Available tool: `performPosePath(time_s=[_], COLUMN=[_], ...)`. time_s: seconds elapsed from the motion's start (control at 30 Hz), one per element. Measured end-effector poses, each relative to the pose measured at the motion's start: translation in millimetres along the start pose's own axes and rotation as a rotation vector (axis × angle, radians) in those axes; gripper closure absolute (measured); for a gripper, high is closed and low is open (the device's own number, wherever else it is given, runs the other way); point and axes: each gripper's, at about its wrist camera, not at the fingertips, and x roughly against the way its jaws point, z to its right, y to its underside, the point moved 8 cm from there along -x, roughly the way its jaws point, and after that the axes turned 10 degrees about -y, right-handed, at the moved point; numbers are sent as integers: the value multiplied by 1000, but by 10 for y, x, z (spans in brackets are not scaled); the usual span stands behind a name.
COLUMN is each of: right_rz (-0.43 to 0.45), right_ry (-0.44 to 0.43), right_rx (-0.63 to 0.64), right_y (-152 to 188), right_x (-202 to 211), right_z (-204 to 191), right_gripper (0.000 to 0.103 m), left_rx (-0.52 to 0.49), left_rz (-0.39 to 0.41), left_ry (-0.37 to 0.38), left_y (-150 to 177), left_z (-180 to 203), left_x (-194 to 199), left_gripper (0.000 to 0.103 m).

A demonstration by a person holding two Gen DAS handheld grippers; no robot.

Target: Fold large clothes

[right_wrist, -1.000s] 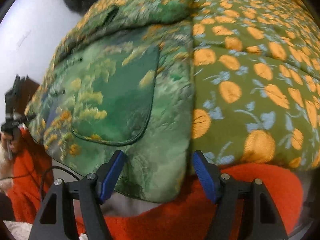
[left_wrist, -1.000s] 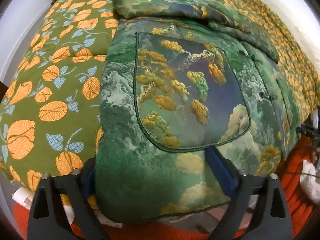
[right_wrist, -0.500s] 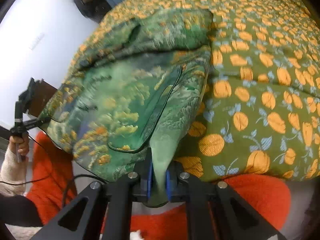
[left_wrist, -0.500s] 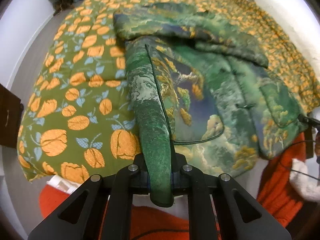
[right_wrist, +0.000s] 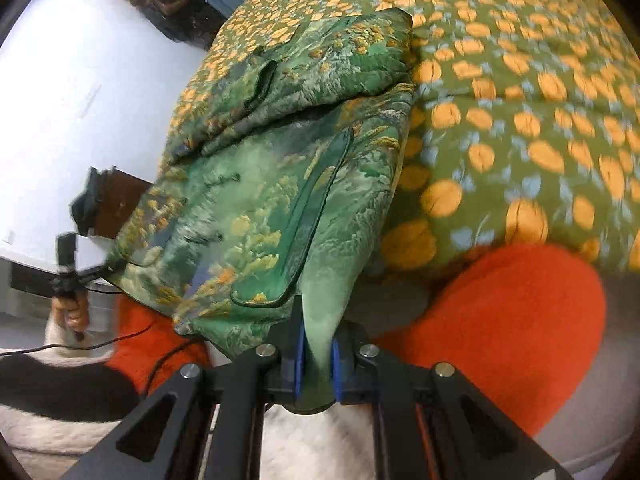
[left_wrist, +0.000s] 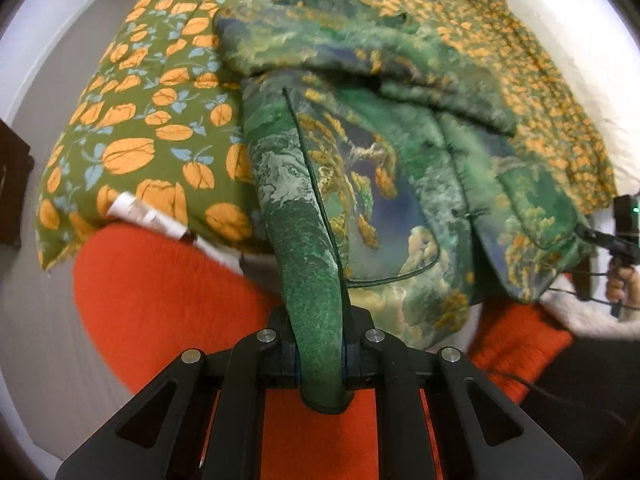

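In the left wrist view, the left hand-held gripper [left_wrist: 320,364] is being seen pressed together on a bunched corner of the green jacket [left_wrist: 400,184], the cloth rising out of the pinch as a thick rolled ridge. The jacket is being carried by the bed [left_wrist: 152,128], on a cover printed with orange fruit, and is stretching away from the pinch toward the far end of the bed, its long axis running roughly with the gripper's line of sight. A patch pocket [left_wrist: 372,216] is lying just beside the ridge. The upper part of the jacket is being seen already doubled over across the far end. The right hand-held gripper [left_wrist: 592,236] is being glimpsed at the picture's right edge, at the jacket's other near corner, its tips too small to read here.

In the right wrist view, the right hand-held gripper [right_wrist: 314,364] is being shown clamped on the jacket's [right_wrist: 256,184] opposite hem corner, blue pads squeezing the cloth. The left hand-held gripper [right_wrist: 116,266] is being seen far left. Both corners being held, the coming fold is judged to depend on carrying the hem away along that long axis; neither hand looks nearer. The jacket's underside and back are being hidden, and the hem between the two pinches is partly blurred.
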Motion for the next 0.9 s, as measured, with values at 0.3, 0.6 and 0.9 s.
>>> performPosePath(time_s=[0.3,0.6,0.9], right_rz=[211,315,448], right_ry=[-113,-46,-197], right_rx=[97,120,-123], right_y=[-1286,-3077,-3305], right_x=[427,-218,-442], right_z=[-351,114,647], right_gripper=[93,92,4], left_rx=[105,210,231], left_rz=[209,248,283], left_ry=[145,102,183], left_y=[-1179,-2915,-3058], left_z=[-160,-319,-269], left_x=[659,-162,-318], left_gripper=[93,84,9])
